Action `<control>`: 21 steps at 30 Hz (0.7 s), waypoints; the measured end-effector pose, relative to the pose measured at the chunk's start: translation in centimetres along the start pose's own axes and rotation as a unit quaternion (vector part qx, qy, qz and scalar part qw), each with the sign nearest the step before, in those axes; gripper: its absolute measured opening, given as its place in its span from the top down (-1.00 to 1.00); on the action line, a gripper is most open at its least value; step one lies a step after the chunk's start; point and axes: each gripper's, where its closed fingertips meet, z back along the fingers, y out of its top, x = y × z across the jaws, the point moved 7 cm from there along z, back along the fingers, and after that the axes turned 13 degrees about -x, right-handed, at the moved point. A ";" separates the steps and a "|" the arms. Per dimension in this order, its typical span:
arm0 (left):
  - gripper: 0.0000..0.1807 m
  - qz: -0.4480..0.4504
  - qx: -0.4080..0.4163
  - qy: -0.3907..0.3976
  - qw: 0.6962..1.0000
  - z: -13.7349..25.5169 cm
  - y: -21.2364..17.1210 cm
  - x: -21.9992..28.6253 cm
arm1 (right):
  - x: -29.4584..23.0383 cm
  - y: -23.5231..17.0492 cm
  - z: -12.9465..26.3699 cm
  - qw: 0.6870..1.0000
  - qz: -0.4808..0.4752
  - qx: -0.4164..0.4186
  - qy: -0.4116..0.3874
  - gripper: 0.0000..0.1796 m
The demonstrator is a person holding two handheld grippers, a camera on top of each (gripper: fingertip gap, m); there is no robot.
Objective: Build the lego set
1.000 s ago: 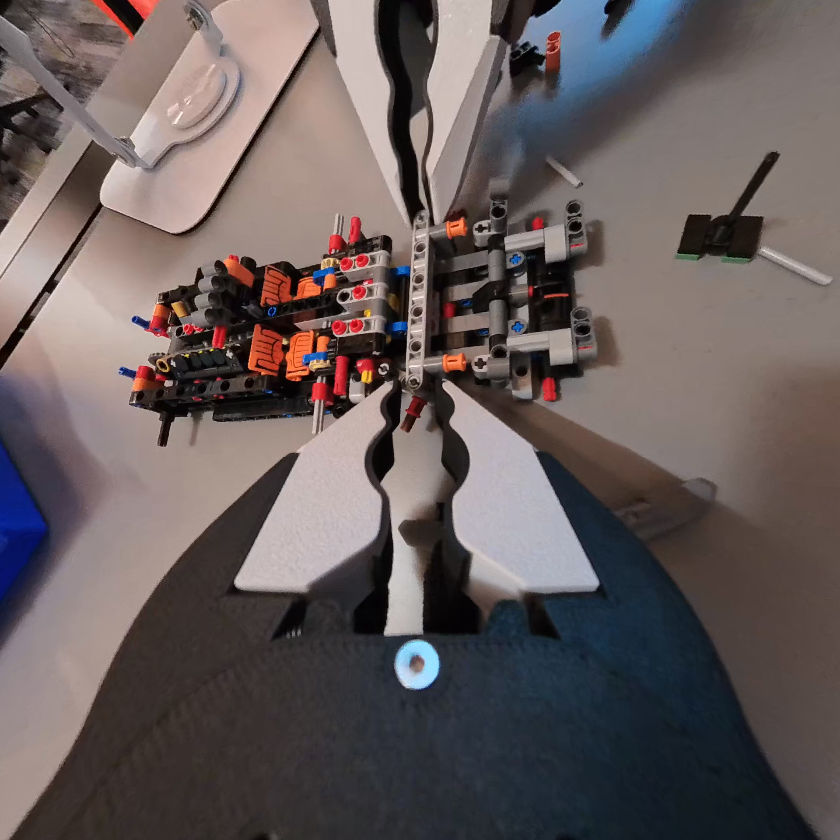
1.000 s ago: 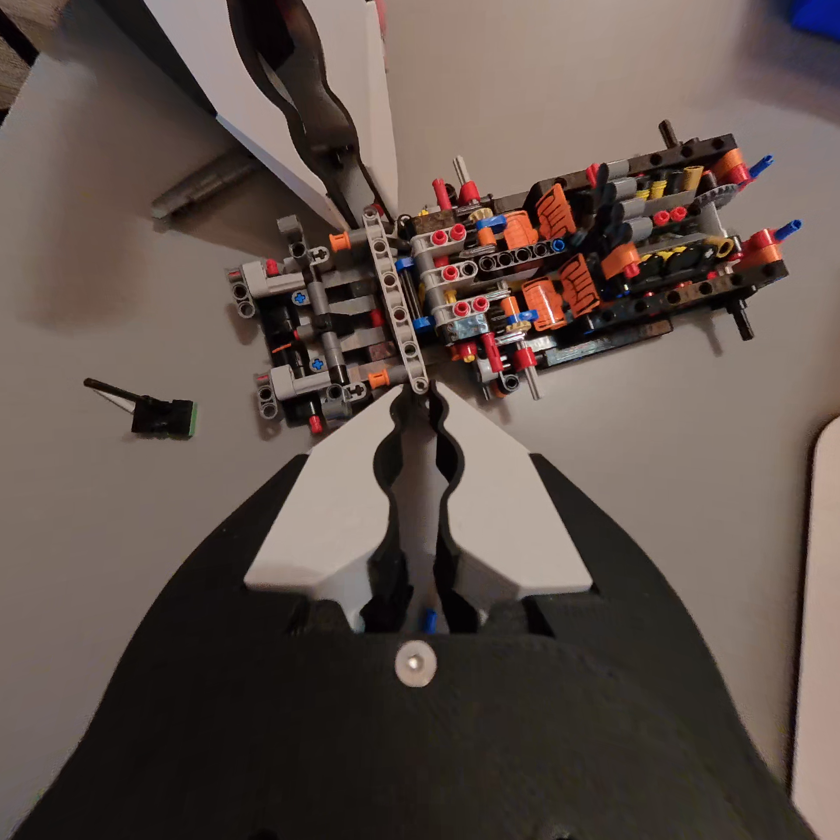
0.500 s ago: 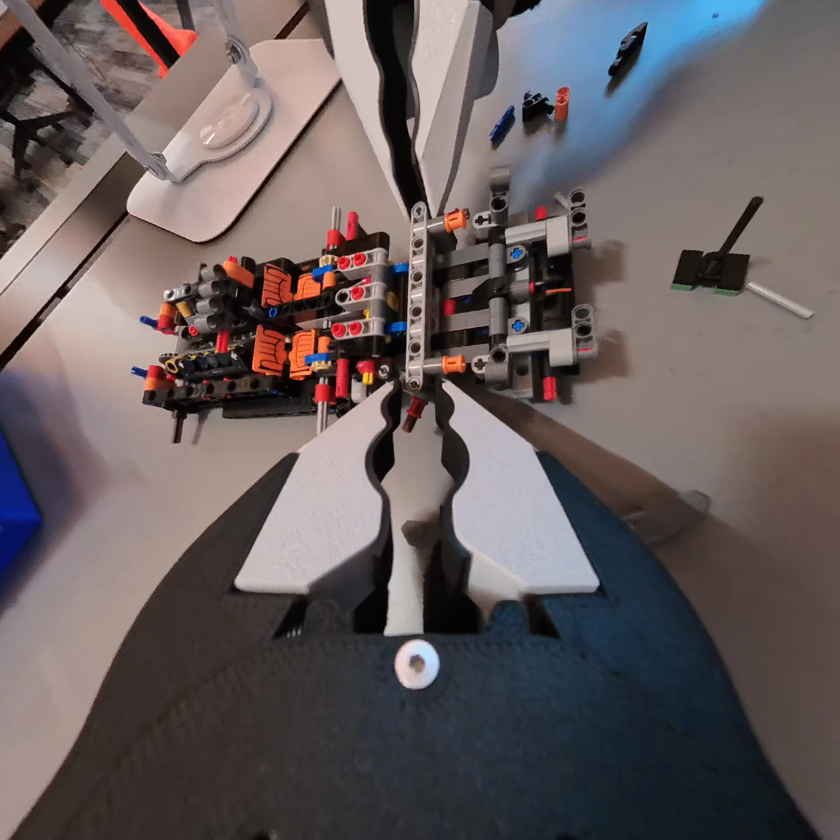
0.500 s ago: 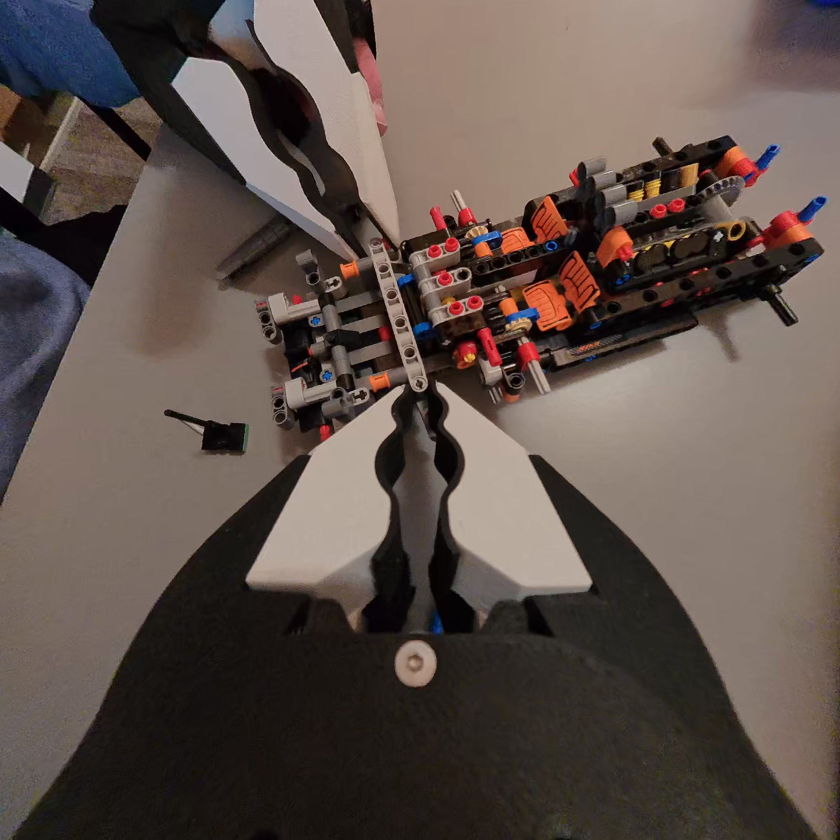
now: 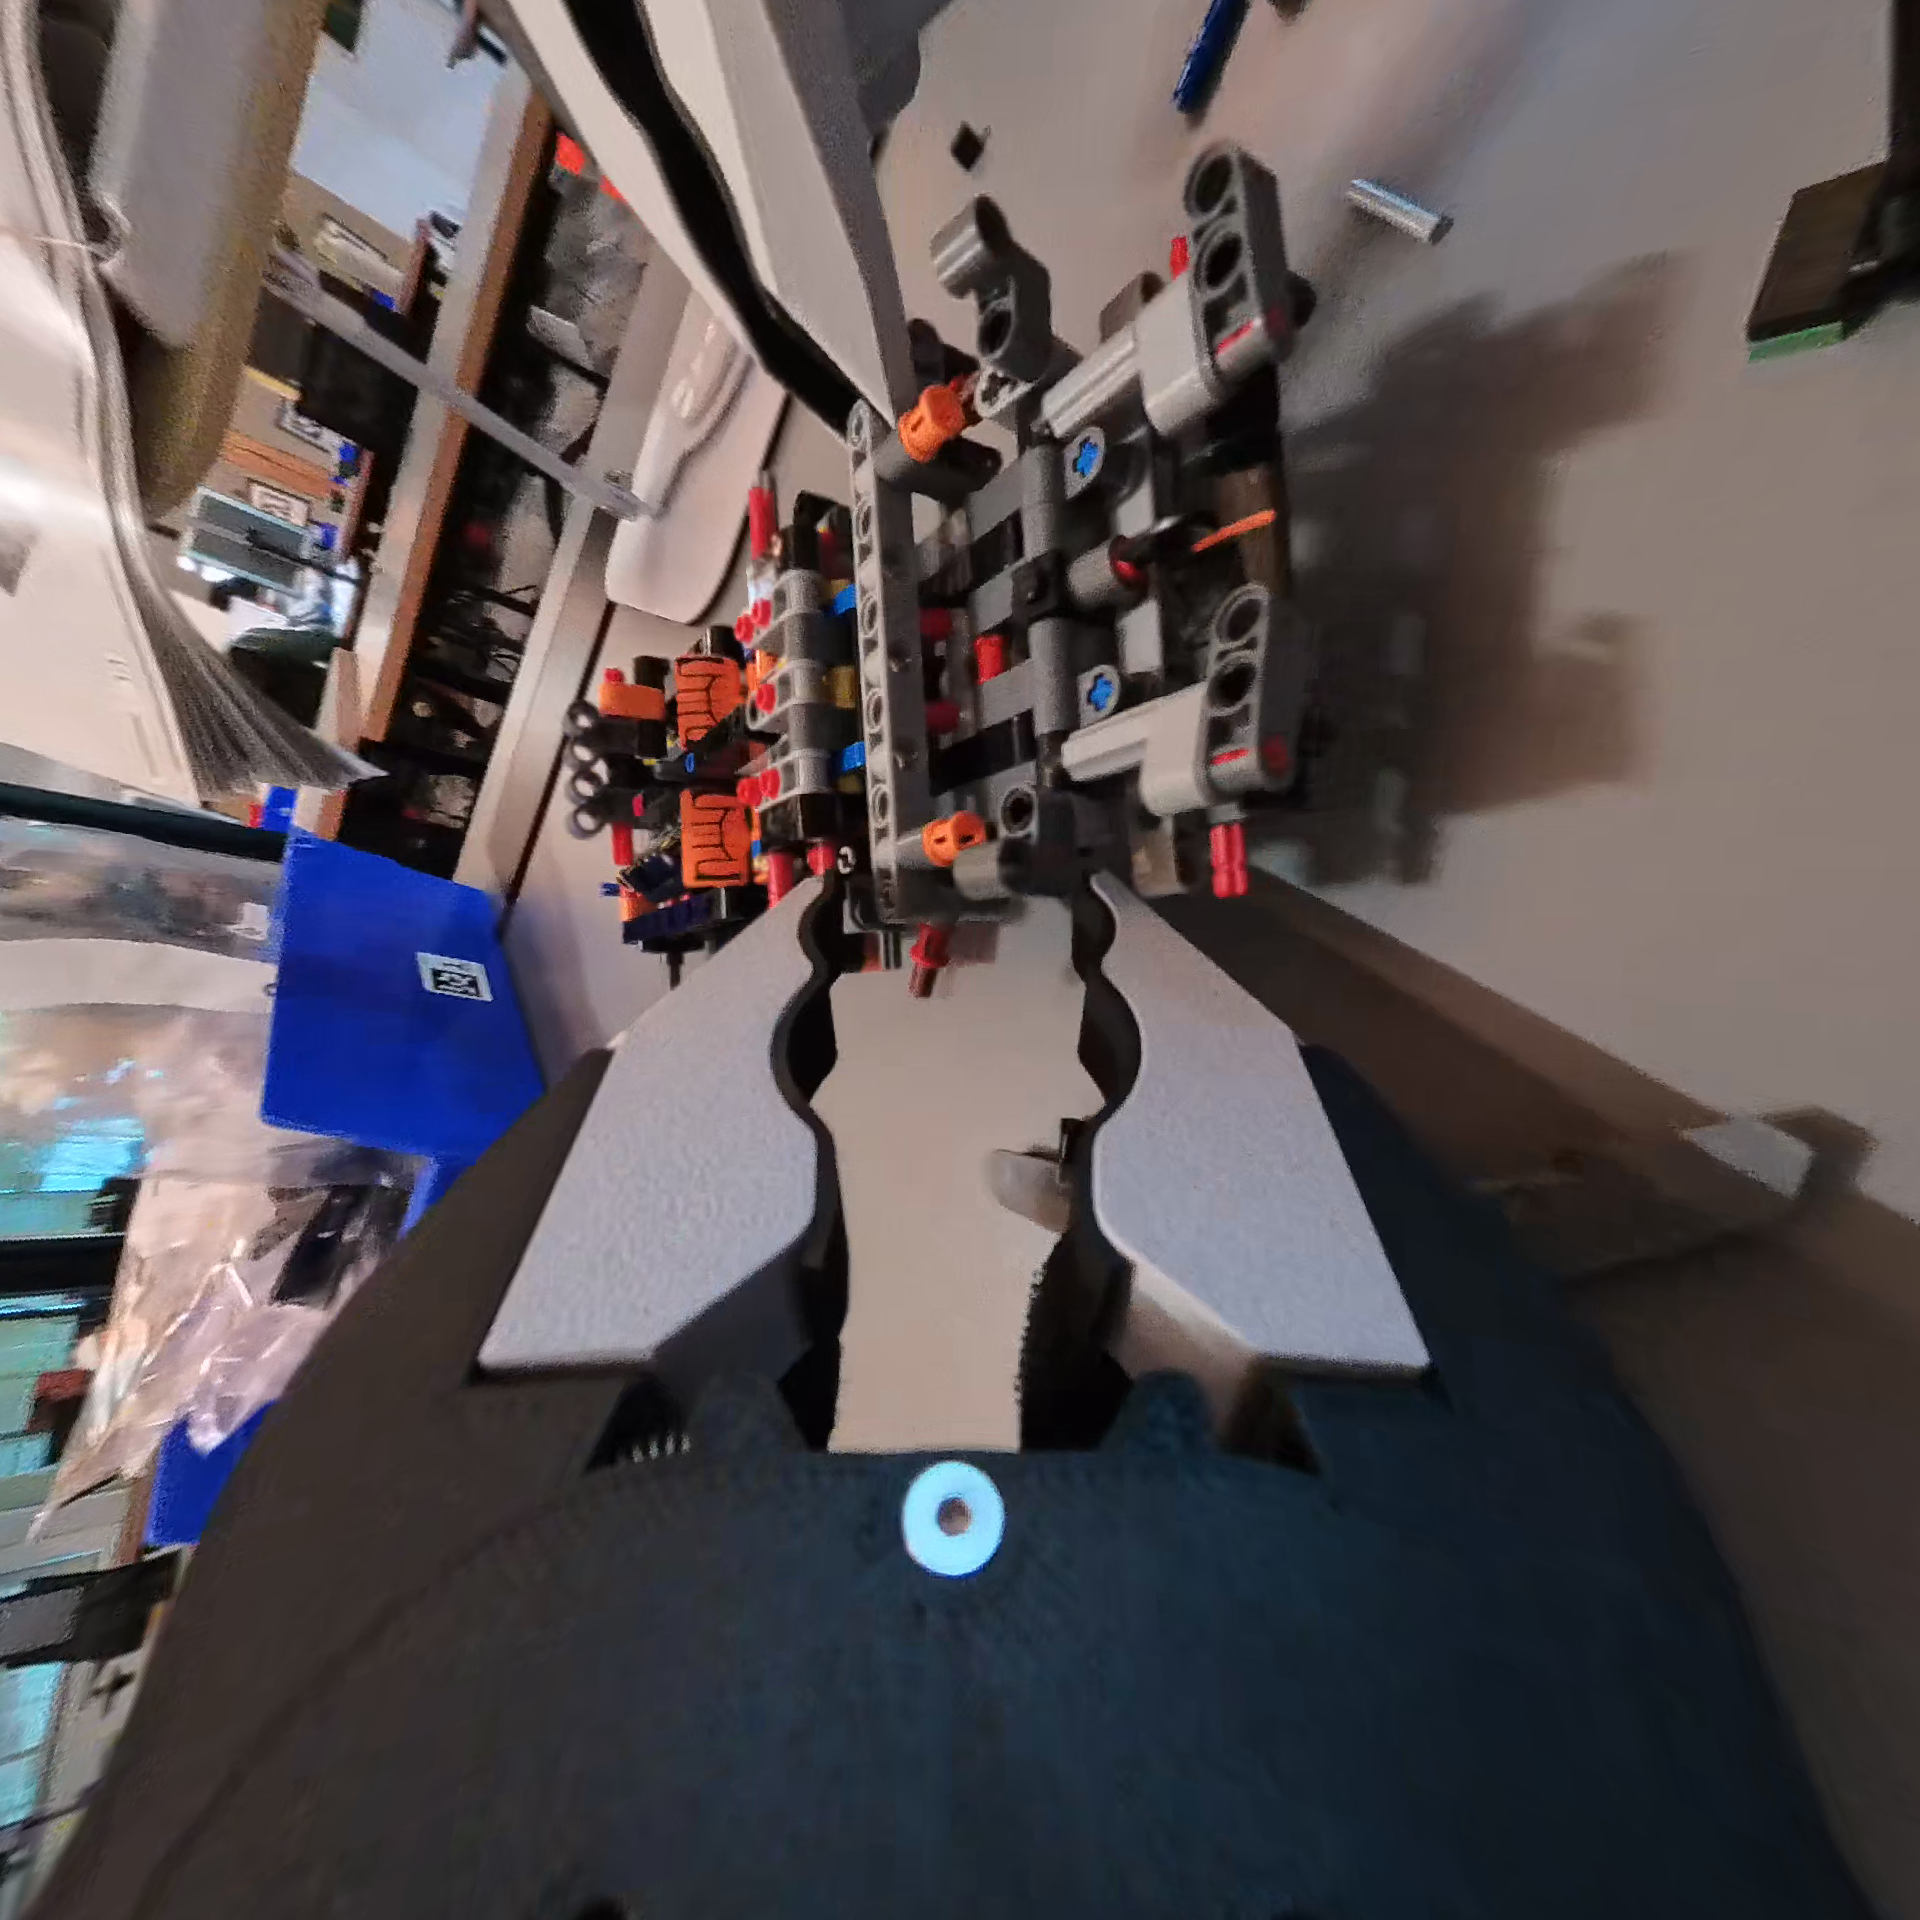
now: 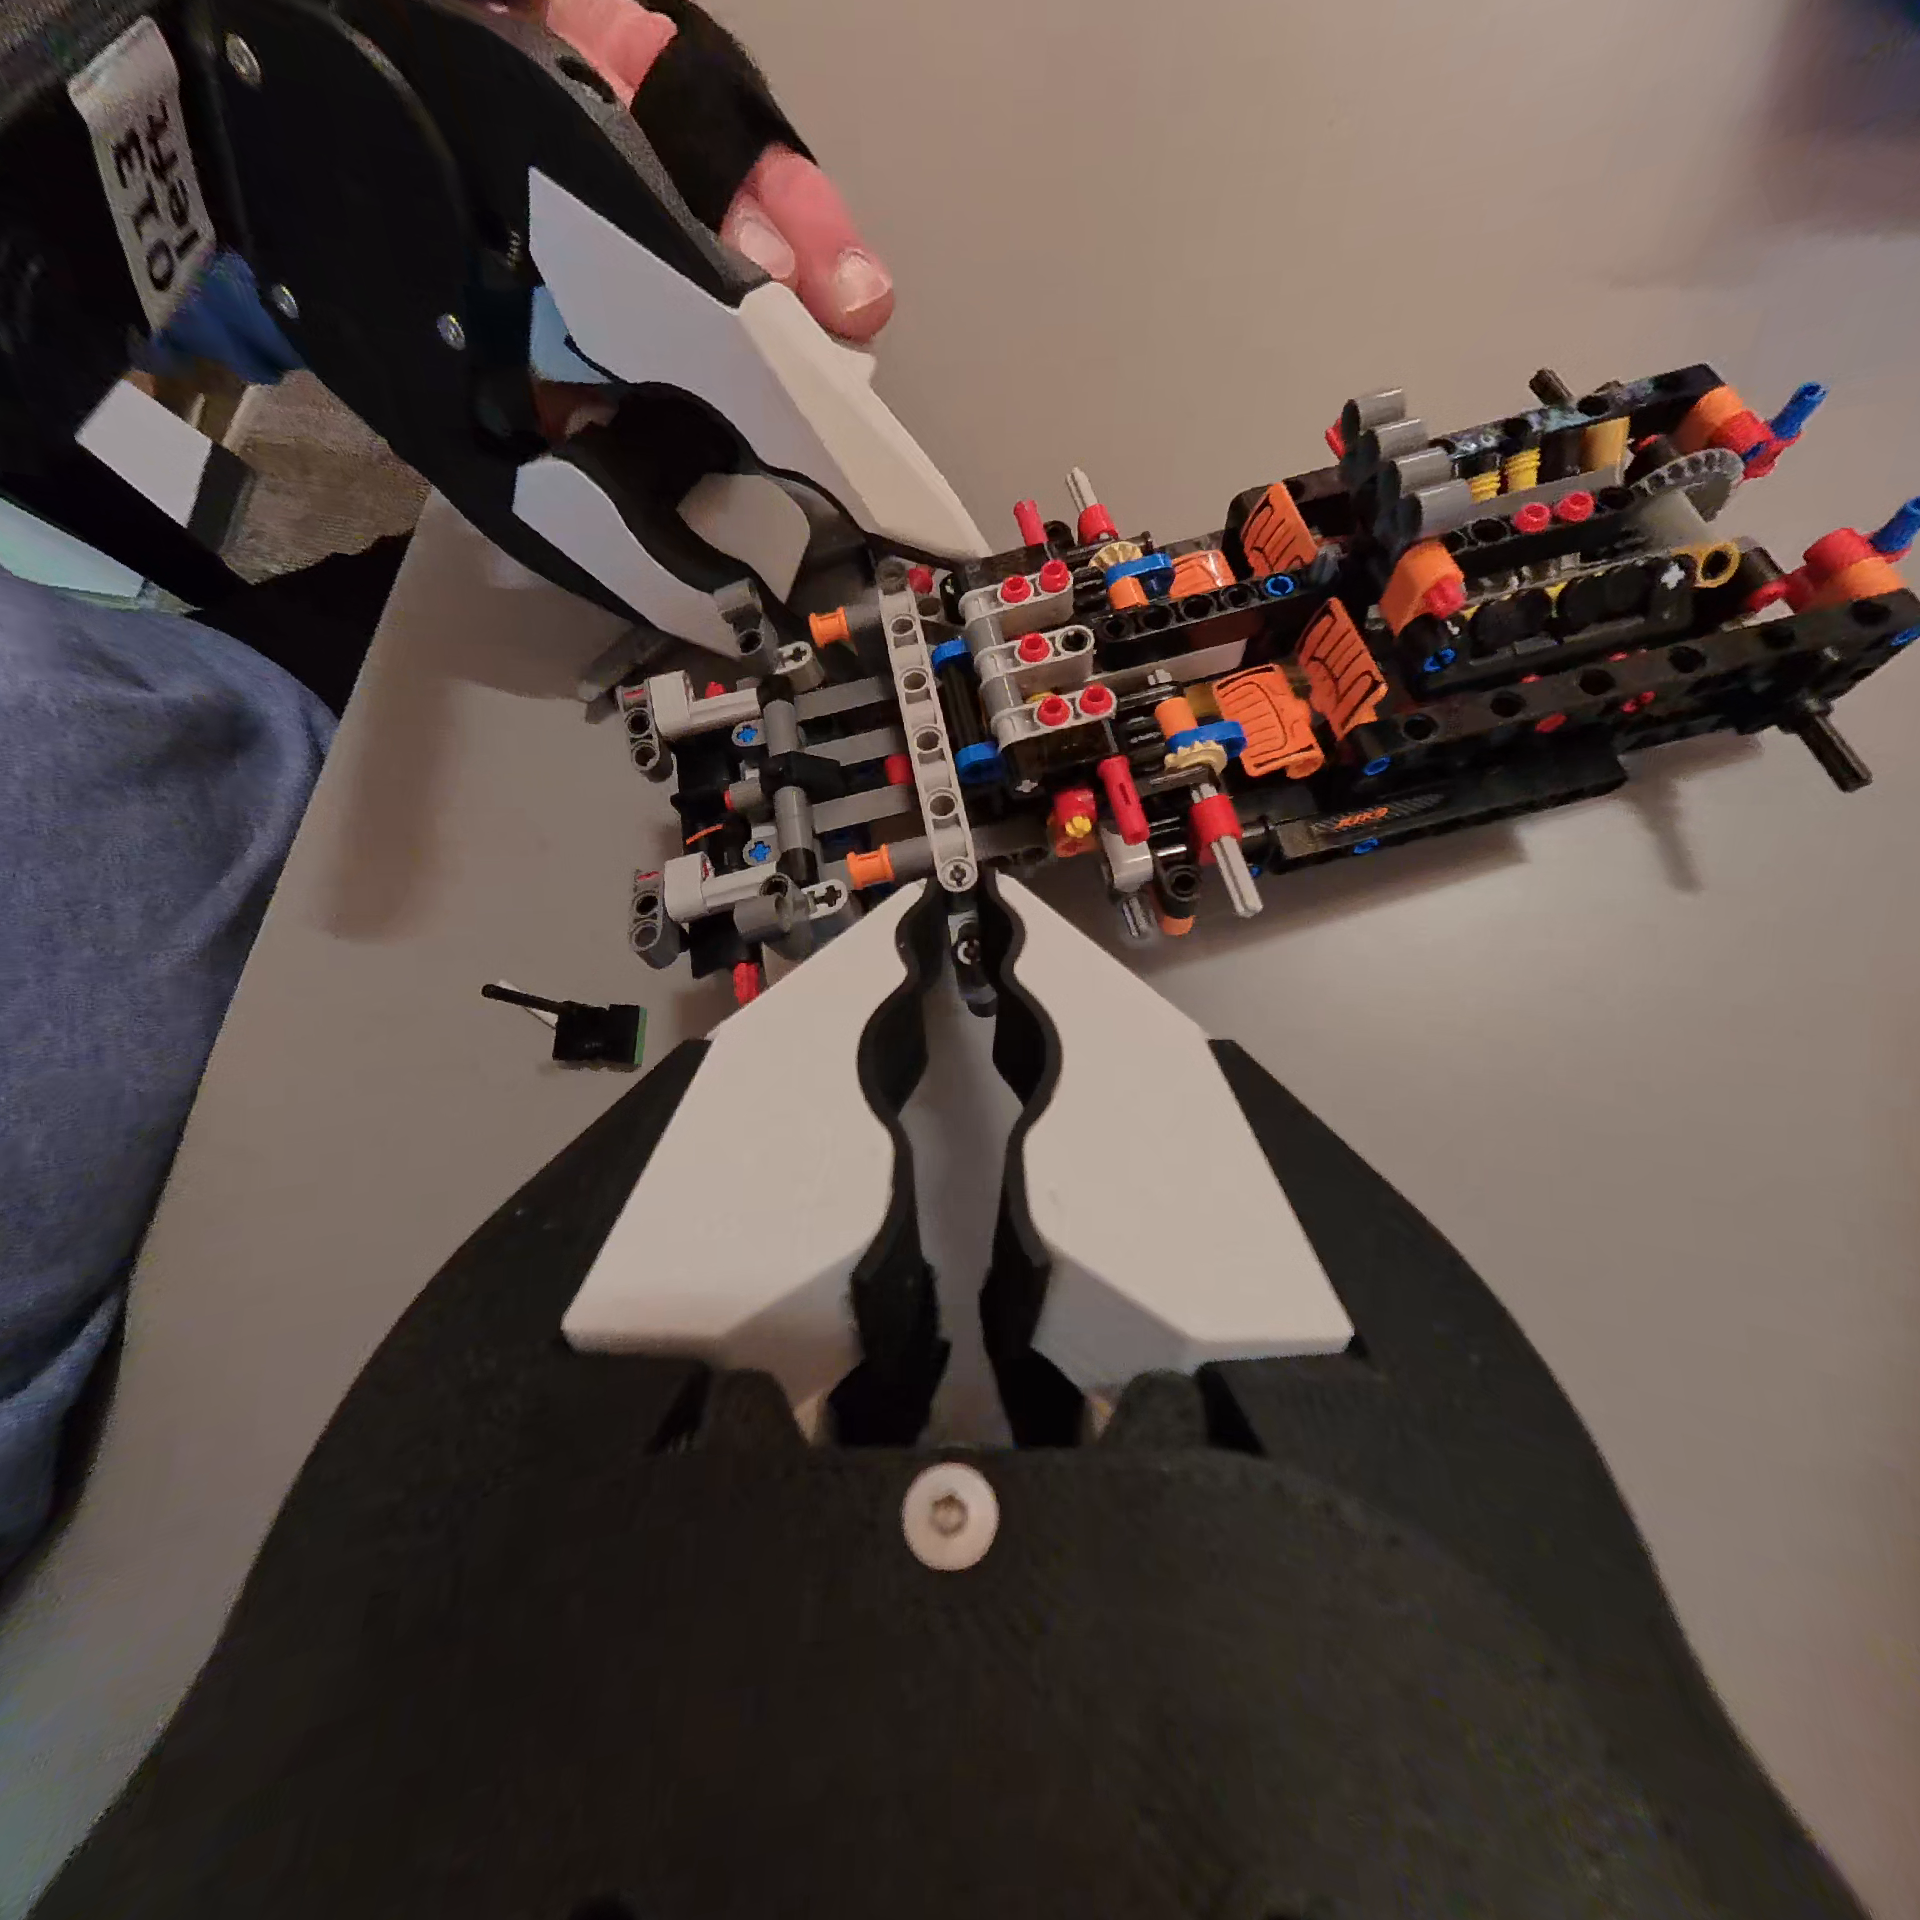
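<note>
The long lego model (image 6: 1143, 707), black and grey with orange, red and blue parts, is held across the grey table (image 6: 1455, 1143). A light grey holed beam (image 6: 925, 727) crosses it. My right gripper (image 6: 961, 904) is shut on the near end of the model, just under that beam. My left gripper (image 5: 961, 904) is open, and its fingertips stand on either side of the opposite end of the beam (image 5: 883, 665). In the right wrist view, the left gripper (image 6: 842, 582) shows open at the model's far side with a hand (image 6: 810, 239) on it. I cannot tell whether the model touches the table.
A small black part with a green edge and a rod (image 6: 582, 1029) lies left of the model. A short grey axle (image 5: 1397, 213) lies beyond it. A blue bin (image 5: 395, 997) and plastic bags (image 5: 208, 1247) sit to the left. A person's blue clothing (image 6: 125, 883) is at the table edge.
My left gripper has opened and let go of the beam end, and its view has rolled sharply. The right gripper keeps its hold on the model.
</note>
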 end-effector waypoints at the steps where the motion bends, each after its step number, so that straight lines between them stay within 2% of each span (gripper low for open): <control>1: 0.51 -0.009 -0.003 0.014 1.000 0.0 0.1 0.0 | 0.0 0.1 0.1 1.000 -0.002 0.001 0.005 0.96; 5: 0.46 -0.040 -0.015 0.072 0.997 -0.1 0.5 -0.1 | 0.2 0.3 0.4 1.000 -0.010 0.004 0.025 0.95; 10: 0.68 -0.039 0.005 0.107 0.994 0.8 1.6 -1.2 | 0.3 0.5 1.8 0.999 -0.015 0.025 0.041 0.96; 16: 0.73 -0.019 0.012 0.090 0.996 1.8 2.4 -3.0 | 0.4 0.7 3.2 0.997 -0.022 0.062 0.047 0.95; 21: 0.73 -0.018 0.008 0.061 0.998 2.3 3.1 -3.8 | 0.5 1.1 5.0 0.992 -0.023 0.120 0.013 0.88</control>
